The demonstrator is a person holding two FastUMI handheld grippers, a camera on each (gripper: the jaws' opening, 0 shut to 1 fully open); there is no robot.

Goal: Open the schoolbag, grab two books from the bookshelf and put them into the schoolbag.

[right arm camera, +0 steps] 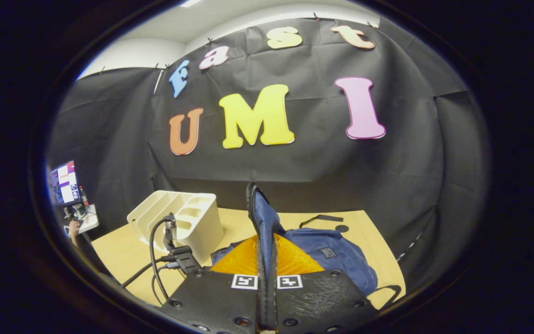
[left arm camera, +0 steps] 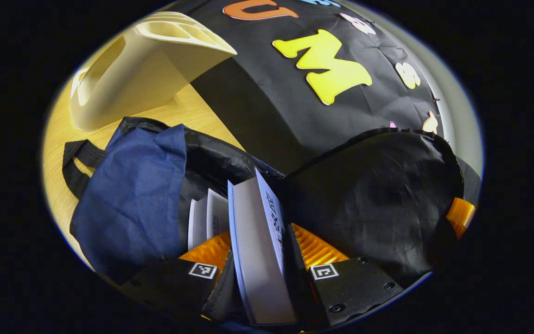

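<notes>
In the left gripper view, my left gripper point(left arm camera: 260, 248) is shut on a thick book point(left arm camera: 260, 241) with a blue cover, held upright in the mouth of the open blue schoolbag point(left arm camera: 132, 199). A second book point(left arm camera: 207, 218) stands inside the bag against its black lining, just left of the held one. The cream bookshelf point(left arm camera: 142, 69) sits on the wooden table behind the bag. In the right gripper view, my right gripper point(right arm camera: 266, 253) is shut on the schoolbag's black-trimmed flap point(right arm camera: 261, 218) and holds it up above the schoolbag point(right arm camera: 336, 255).
The bookshelf point(right arm camera: 181, 222) stands left of the bag on the wooden table point(right arm camera: 123, 250). The left gripper's body with its cables point(right arm camera: 174, 253) shows beside the rack. A bag strap point(left arm camera: 74, 162) lies on the table. A monitor point(right arm camera: 65, 183) stands at far left.
</notes>
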